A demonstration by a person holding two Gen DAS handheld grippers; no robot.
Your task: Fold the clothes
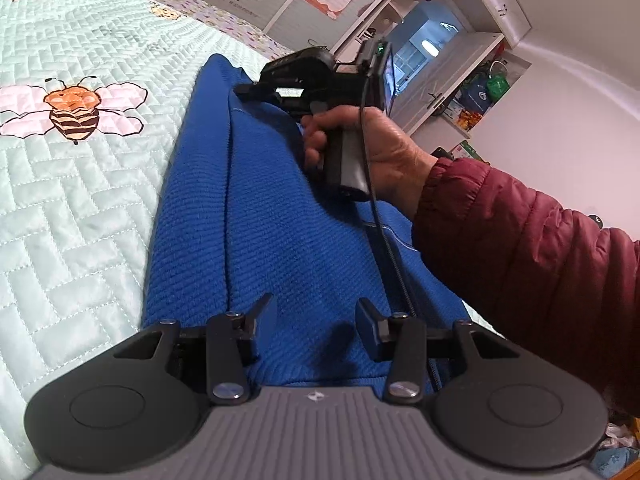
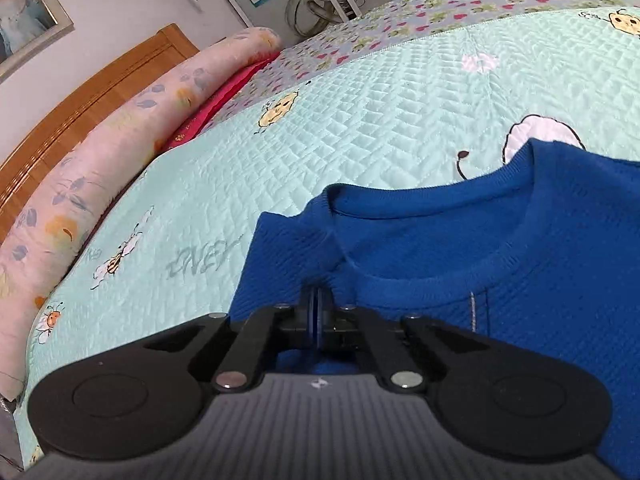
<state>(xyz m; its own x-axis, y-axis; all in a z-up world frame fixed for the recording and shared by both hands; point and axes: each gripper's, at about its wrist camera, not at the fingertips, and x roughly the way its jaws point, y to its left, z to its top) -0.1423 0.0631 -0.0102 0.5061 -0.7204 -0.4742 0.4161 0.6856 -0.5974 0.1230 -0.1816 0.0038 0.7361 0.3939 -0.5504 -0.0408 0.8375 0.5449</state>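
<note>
Bed: a mint-green quilted bedspread [image 2: 360,120] with cartoon bees covers it, and a flowered border runs along its far edge.
Sweater: a blue knit sweater [image 1: 260,220] lies on the bedspread, reaching from the near edge of the bed toward the middle. One long side is folded over onto the body, making a lengthwise crease.
Neckline: the round ribbed collar [image 2: 460,248] lies toward the middle of the bed.
Left gripper: the left gripper [image 1: 316,316] sits low over the hem end of the sweater at the near edge of the bed. Its fingers stand apart, blue fabric showing under the gap, and the pads press on nothing.
Right gripper: the right gripper [image 2: 318,312] is up at the shoulder, just beside the collar. Its fingers are pressed together with a sliver of blue cloth pinched between them.
Hand: a hand [image 1: 376,152] in a dark red padded sleeve [image 1: 520,248] wraps the right gripper's handle above the sweater.
Pillow: a long pink flowered bolster [image 2: 100,152] lies along the head edge, against a wooden headboard [image 2: 80,92].
Cupboards: white shelving [image 1: 440,60] stands beyond the far side.
</note>
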